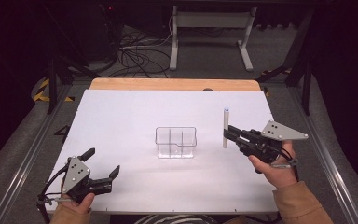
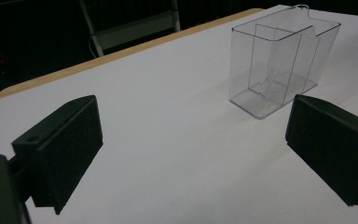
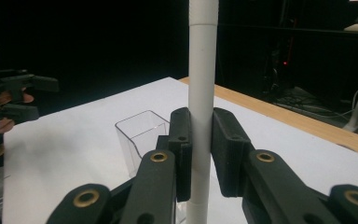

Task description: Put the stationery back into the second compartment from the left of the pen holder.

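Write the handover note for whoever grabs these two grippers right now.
Right gripper: shut on the slim white marker-like stick, held upright above the white table, to the right of the container.
Left gripper: jaws wide open, nothing between them, at the near left corner of the table.
Clear plastic divided container: upright mid-table, nothing visible in its compartments.
Done: stick picked up.
Left, most likely: carry the stick over the container, lower it into a compartment, release.
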